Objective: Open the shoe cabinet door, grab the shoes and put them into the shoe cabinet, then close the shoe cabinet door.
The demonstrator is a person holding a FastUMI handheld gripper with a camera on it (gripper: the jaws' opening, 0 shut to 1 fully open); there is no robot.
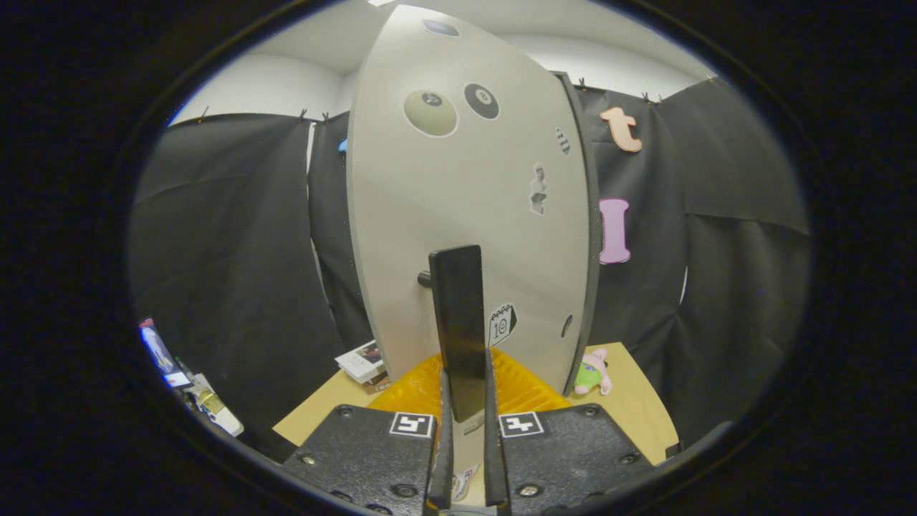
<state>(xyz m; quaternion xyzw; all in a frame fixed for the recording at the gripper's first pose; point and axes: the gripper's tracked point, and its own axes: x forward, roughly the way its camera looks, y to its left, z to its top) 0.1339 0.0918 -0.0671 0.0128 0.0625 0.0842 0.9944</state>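
The fingers (466, 419) are closed on the dark vertical handle (458, 322) of the grey shoe cabinet door (466, 215), which rises at twelve o'clock ahead of them, stickers on it, a plush toy (592, 373) on the desk (641, 416) at two o'clock.

The pale grey cabinet door (473, 215) carries stickers: a black billiard-ball sticker (481, 101) reading "8", and a small white tag sticker (502, 325) low down reading "10".
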